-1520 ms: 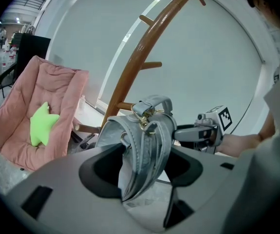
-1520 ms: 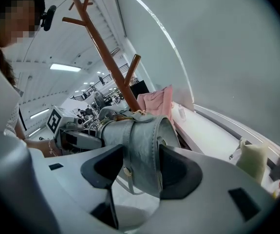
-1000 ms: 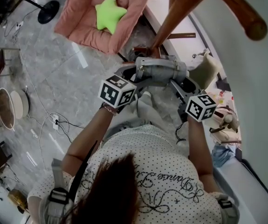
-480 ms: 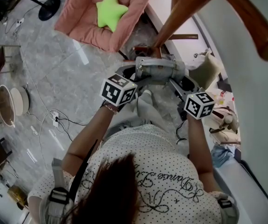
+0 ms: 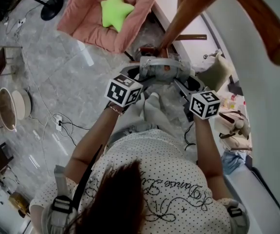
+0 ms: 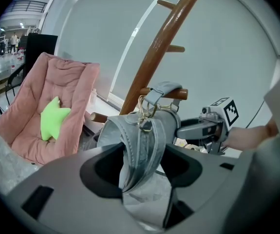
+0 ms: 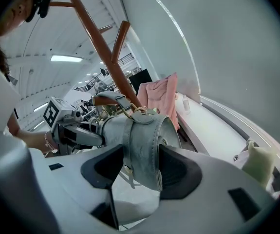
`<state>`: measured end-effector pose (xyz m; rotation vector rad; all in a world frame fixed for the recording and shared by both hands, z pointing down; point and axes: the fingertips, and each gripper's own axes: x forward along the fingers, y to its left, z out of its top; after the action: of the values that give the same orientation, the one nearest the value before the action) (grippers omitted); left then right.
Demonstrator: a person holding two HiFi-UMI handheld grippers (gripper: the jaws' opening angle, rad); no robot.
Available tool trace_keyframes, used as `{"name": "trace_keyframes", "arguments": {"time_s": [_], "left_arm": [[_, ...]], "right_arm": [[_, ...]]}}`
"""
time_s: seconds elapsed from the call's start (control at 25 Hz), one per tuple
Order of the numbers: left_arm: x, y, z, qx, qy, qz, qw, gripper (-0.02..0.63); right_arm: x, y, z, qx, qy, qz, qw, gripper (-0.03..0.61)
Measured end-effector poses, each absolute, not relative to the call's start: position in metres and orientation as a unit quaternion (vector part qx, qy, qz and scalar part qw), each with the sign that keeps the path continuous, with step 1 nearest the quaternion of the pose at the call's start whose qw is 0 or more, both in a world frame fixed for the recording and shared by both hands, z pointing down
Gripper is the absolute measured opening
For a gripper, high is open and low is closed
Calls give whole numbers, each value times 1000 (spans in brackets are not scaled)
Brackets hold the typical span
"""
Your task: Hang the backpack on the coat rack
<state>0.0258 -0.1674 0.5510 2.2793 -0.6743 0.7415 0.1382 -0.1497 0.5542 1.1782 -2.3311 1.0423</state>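
Step in hand looks like settling the pack (image 5: 162, 71) onto the rack (image 6: 154, 52). The top loop (image 6: 163, 88) is seemingly sitting over a peg (image 6: 180, 94) already. The left gripper (image 6: 142, 167) is clamping one strap (image 6: 139, 145) and the right gripper (image 7: 136, 167) is pinching the other, so both are prob. sharing the weight. To do it well, IMO: be lowering both hands evenly, w/o twisting, til the loop is taking the load. Be checking it's seated well back from the peg tip, then be letting go of both sides together so nothing's swinging off. The pack is hanging betw. the grippers, right against the rack. It's looking grey, soft & suede-ish, w/ stitched strap edges & brass clips (image 6: 143, 117) by the loop.
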Motion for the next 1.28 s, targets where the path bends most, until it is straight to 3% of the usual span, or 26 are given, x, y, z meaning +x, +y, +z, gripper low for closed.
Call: {"name": "trace_keyframes", "arguments": {"time_s": [1.28], "left_arm": [[28,-186,567,857,-298,273,320,199]], "right_arm": [[151,-174,564,450,-793,399,91,214]]}}
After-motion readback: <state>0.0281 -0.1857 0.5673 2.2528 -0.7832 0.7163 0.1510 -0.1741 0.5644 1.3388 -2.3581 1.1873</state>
